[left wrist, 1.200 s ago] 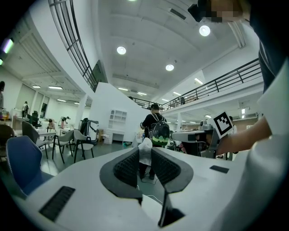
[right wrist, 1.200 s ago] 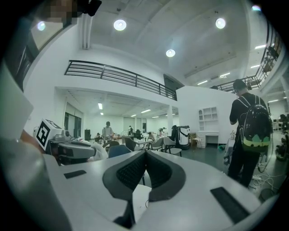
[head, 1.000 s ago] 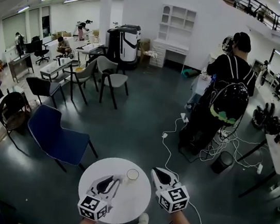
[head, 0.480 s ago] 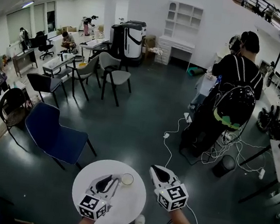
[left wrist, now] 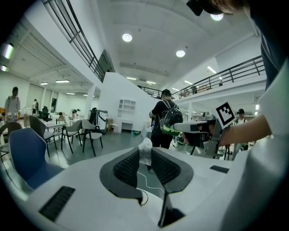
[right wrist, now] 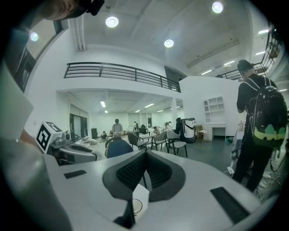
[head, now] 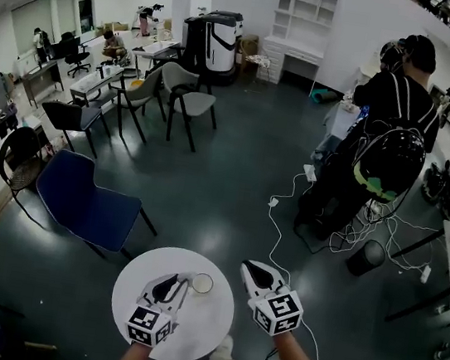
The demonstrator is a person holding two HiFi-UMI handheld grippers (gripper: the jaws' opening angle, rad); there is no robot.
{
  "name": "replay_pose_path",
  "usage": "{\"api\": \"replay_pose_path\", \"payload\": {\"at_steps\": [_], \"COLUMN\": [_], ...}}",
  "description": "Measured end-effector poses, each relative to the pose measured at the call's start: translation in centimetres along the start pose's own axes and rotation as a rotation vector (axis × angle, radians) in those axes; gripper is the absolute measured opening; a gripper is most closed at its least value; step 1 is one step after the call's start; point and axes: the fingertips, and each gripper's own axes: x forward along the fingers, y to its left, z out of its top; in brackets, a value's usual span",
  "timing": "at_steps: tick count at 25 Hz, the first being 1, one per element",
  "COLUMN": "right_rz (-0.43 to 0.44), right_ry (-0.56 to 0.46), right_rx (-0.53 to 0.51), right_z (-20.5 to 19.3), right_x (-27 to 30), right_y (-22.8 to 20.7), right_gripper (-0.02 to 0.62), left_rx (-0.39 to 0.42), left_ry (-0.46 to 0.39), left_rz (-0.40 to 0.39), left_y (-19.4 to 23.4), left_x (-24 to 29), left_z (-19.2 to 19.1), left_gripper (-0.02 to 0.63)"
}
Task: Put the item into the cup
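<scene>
A small crumpled white item (left wrist: 145,150) is pinched between the black pads of my left gripper (left wrist: 145,152). In the head view that left gripper (head: 183,279) hovers over the round white table (head: 202,331), its tip just left of the small open cup (head: 202,283) standing near the table's far edge. My right gripper (head: 250,268) hangs off the table's right side, above the floor. In the right gripper view its jaws (right wrist: 145,156) meet at the tip with nothing between them.
A blue chair (head: 87,205) stands left of the table and grey chairs (head: 183,93) further back. A person with a black backpack (head: 380,152) stands at the right among white cables (head: 281,225) and a black bin (head: 361,258).
The head view has shifted slightly. My left gripper's tip with the white item has come a little nearer the cup. The right gripper keeps its place.
</scene>
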Motion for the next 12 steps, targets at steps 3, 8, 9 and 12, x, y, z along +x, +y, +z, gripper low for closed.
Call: {"api": "replay_pose_path", "payload": {"at_steps": [3, 8, 9, 12], "right_rz": [0.009, 0.021, 0.022, 0.031], "right_ry": [0.016, 0.041, 0.047, 0.071], "right_rx": [0.012, 0.039, 0.044, 0.045], "right_z": [-1.5, -3.7, -4.3, -5.9], "right_x": [2.1, 4.5, 4.9, 6.5], "right_y": [-1.0, -3.1, -3.6, -4.7], "right_gripper": [0.015, 0.015, 0.015, 0.015], "left_rx": [0.013, 0.009, 0.015, 0.059], "left_ry": [0.043, 0.107, 0.118, 0.158], "left_rz": [0.000, -0.028, -0.030, -0.029], "left_y": [1.4, 2.9, 3.2, 4.3], "left_x": [2.1, 5.8, 6.5, 8.4], "left_z": [-1.7, -3.8, -4.2, -5.4], "left_gripper": [0.094, 0.094, 0.094, 0.094]}}
